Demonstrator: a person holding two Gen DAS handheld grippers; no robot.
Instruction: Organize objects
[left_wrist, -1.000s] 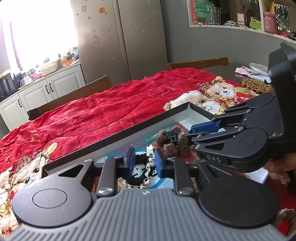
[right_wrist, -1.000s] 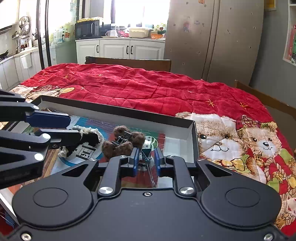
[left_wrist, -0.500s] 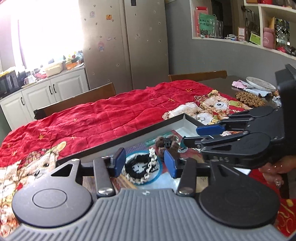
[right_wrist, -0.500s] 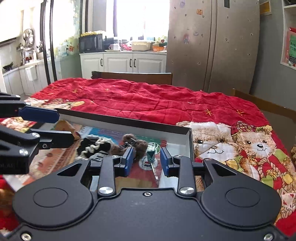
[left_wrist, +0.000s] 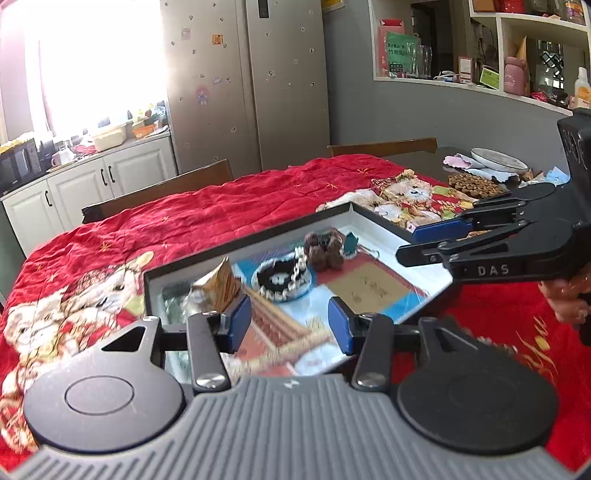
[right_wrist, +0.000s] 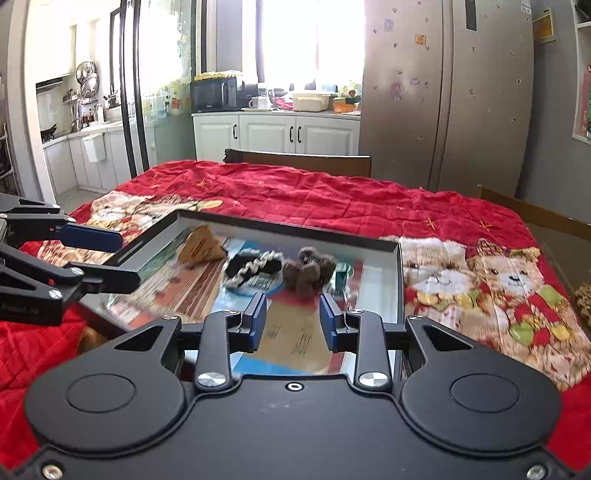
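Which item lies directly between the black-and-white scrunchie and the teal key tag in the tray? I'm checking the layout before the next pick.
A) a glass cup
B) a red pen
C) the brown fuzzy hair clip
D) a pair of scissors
C: in the left wrist view the brown fuzzy hair clip sits in the tray right of the scrunchie and left of the teal key tag.
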